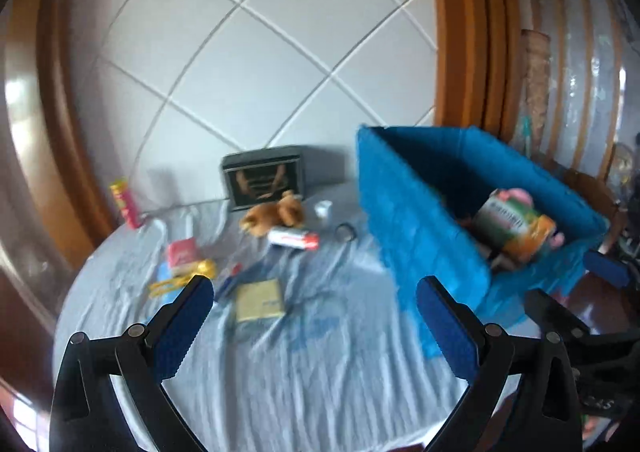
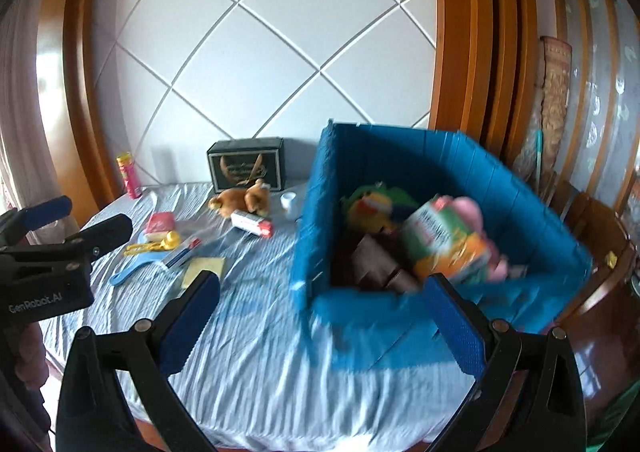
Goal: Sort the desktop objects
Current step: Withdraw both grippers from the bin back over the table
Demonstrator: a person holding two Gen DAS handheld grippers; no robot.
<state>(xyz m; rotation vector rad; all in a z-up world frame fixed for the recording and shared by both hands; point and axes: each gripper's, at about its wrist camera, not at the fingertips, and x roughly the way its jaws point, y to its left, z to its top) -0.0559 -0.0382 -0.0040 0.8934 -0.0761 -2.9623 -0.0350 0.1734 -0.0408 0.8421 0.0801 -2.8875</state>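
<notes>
Both grippers hover above the near edge of the table, which is covered by a wrinkled pale blue cloth (image 1: 320, 352). The left gripper (image 1: 314, 308) has its jaws spread wide and grasps nothing; the right gripper (image 2: 320, 304) is likewise released, jaws wide apart and empty. In the right wrist view the left gripper also shows at the left margin, held over the left edge of the table. A blue storage box (image 2: 400, 308) stands toward the right edge of the table; inside it lie a green-and-orange printed carton (image 2: 448, 244), a pink soft item (image 2: 468, 208) behind the carton, a yellow-green plush (image 2: 372, 208) and dark brown pieces (image 2: 372, 260) on the box floor. On the cloth left of the box the unsorted items remain: a yellow sticky-note pad (image 1: 260, 300) near the middle, a pen (image 1: 236, 280) just beside it, a yellow tool (image 1: 180, 280) and a red packet (image 1: 184, 252) toward the left edge, and a blue scoop (image 2: 136, 270) nearby. Further back lie a brown teddy bear (image 1: 276, 214) and a red-and-white tube (image 1: 294, 238) touching or just beside it, a small white cup (image 1: 324, 209), and a dark ring (image 1: 345, 231) close to the box wall. A dark printed box (image 1: 266, 180) stands at the far edge against the wall, and a red-and-yellow canister (image 1: 125, 202) stands upright at the far left corner. The views are blurred, so labels are unreadable.
</notes>
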